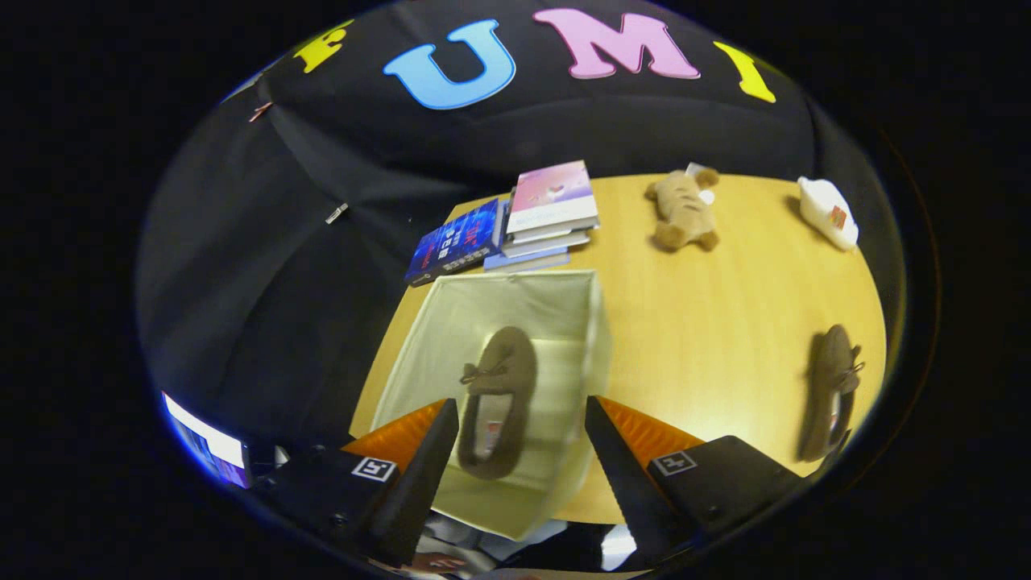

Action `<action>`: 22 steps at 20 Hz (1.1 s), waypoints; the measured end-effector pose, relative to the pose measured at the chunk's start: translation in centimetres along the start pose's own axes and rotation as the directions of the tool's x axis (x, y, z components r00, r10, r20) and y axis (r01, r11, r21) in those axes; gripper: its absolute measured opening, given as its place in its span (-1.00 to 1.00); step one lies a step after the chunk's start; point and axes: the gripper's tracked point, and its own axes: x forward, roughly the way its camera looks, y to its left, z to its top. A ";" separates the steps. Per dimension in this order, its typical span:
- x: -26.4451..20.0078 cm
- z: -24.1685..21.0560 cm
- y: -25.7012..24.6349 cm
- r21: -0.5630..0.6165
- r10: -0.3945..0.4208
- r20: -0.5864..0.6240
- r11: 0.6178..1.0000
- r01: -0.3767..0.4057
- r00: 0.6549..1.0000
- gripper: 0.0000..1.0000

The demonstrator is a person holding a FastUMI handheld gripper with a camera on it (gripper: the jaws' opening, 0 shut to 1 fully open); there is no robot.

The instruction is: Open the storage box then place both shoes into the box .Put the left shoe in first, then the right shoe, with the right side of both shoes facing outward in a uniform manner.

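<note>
With the jaws (522, 451) spread and empty above the open pale fabric storage box (419, 346), one brown moccasin shoe (498, 395) lies inside at lower centre, while the second brown moccasin (830, 391) waits on the wooden table (709, 322) at right, presumably next.

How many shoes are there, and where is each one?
2. One brown shoe lies inside the open storage box, between the open gripper's fingers. The other shoe lies on the table, off to the right of the box.
</note>
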 end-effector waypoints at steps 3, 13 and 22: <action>-4.2 0.1 -7.1 -0.004 -0.075 0.048 0.997 0.075 0.996 0.98; -11.1 -4.1 -31.1 0.110 -0.358 0.008 0.928 0.355 0.934 0.98; -6.3 -9.1 -41.7 0.012 -0.385 -0.162 0.920 0.392 0.908 0.98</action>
